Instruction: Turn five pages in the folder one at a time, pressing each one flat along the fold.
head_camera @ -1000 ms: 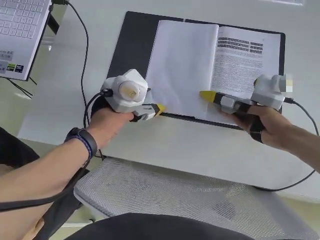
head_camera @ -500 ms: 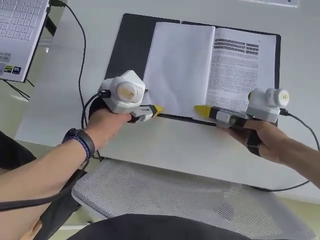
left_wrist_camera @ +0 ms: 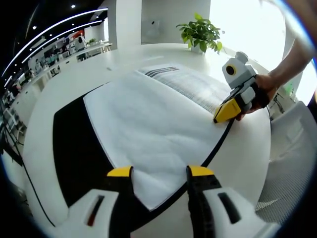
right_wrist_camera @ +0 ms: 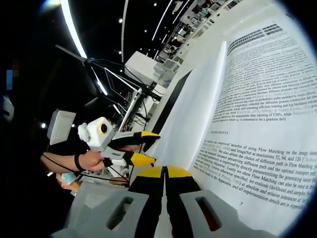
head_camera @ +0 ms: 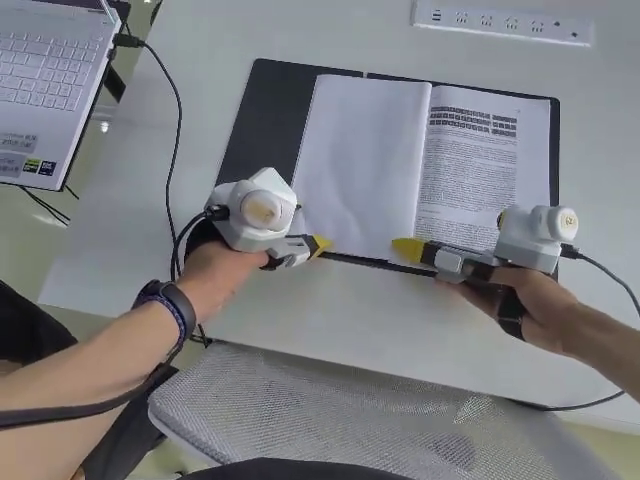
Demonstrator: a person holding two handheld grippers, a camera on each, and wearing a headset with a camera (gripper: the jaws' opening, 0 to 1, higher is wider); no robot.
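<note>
A black folder [head_camera: 262,120] lies open on the white table. A blank page [head_camera: 360,160] is on its left and a printed page [head_camera: 480,170] on its right. My left gripper [head_camera: 316,243] sits at the blank page's near left corner. In the left gripper view it [left_wrist_camera: 160,171] is open, and the page corner [left_wrist_camera: 148,198] lies between its jaws. My right gripper [head_camera: 405,247] is shut and rests near the bottom of the fold. Its closed tips [right_wrist_camera: 163,172] lie at the foot of the printed page [right_wrist_camera: 257,109].
A laptop [head_camera: 45,90] stands at the far left with a black cable [head_camera: 170,110] running past the folder. A power strip [head_camera: 500,22] lies along the back edge. A mesh chair [head_camera: 350,410] is under the table's near edge. A potted plant [left_wrist_camera: 200,32] stands beyond the folder.
My right gripper has slid down the fold toward the folder's near edge. The left gripper has stayed at the page corner. The head camera has tilted.
</note>
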